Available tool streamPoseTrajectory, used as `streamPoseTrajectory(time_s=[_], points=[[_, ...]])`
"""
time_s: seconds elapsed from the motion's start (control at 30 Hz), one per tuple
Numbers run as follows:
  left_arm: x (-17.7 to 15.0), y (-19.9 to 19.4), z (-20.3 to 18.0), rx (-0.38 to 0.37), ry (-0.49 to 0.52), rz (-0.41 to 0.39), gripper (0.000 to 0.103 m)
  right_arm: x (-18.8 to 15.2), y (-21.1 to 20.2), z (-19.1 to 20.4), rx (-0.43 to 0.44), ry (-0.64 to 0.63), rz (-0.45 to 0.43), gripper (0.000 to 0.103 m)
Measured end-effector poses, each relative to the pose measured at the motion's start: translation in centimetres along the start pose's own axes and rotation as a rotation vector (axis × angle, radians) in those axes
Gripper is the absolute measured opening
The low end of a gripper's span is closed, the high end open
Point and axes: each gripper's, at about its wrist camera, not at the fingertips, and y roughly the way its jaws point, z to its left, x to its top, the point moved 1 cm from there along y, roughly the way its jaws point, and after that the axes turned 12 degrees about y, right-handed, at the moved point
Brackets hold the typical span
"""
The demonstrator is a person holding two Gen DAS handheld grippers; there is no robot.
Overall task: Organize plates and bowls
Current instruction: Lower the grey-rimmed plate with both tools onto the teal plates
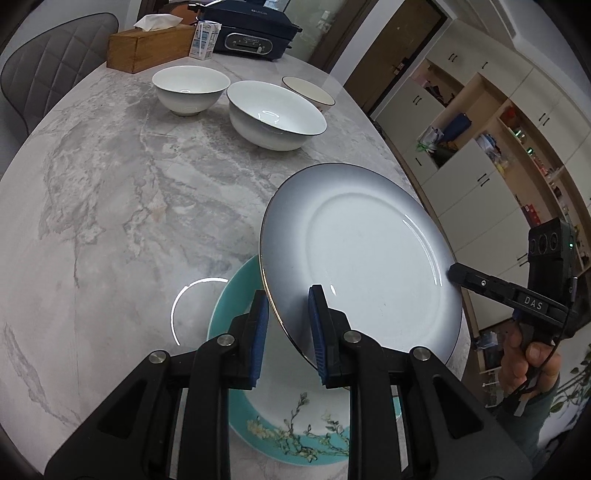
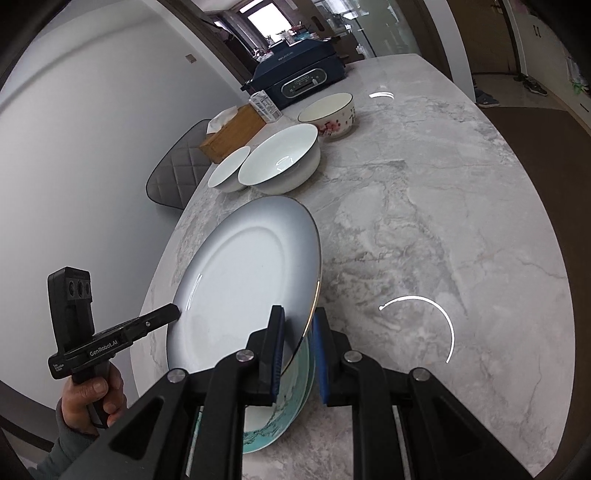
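A large white plate with a grey rim [image 1: 369,258] hangs tilted over a teal floral plate [image 1: 288,428] on the marble table. My left gripper [image 1: 288,332] straddles its near rim, jaws a little apart around the edge. My right gripper [image 2: 297,347] straddles the opposite rim [image 2: 243,280] the same way, with the teal plate [image 2: 273,421] below. The right gripper also shows at the plate's far edge in the left wrist view [image 1: 456,275]. Farther back stand a small white bowl [image 1: 190,88], a large white bowl [image 1: 275,114] and a flowered bowl [image 1: 308,92].
A wooden tissue box [image 1: 147,46], a milk carton [image 1: 205,38] and a dark blue cooker [image 1: 251,31] stand at the table's far end. A grey chair [image 1: 48,66] is at the left. Cupboards [image 1: 480,147] line the right, past the table edge.
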Motion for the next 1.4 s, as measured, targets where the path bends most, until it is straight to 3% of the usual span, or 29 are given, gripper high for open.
streamPoseTrajectory(time_s=[0.33,0.63,0.9,1.23,1.4], points=[[-4.6,-1.3,0.9,0.013,-0.007,0.014,0.02,-4.2,1.4,-0.2,0.009,0.014,0.034,0.018],[-6.1,-1.5,1.4,0.024,-0.013,0.015,0.02,-6.2,2.3,-0.2,-0.008,-0.003,0.049,0.02],[-6.6,-1.1,0.2,0.067,0.054,0.001,0.02,-7.3,2.9,-0.4,-0.083,-0.043,0.028,0.023],[-7.0,-1.4,0.5,0.062,0.03,-0.019,0.021,-8.1,3.0,1.0,-0.168,-0.139,0.006,0.032],[-6.6,-3.7,-0.3,0.107,0.075,-0.101,0.026,-8.6,3.0,2.8,-0.239,-0.225,-0.028,0.039]])
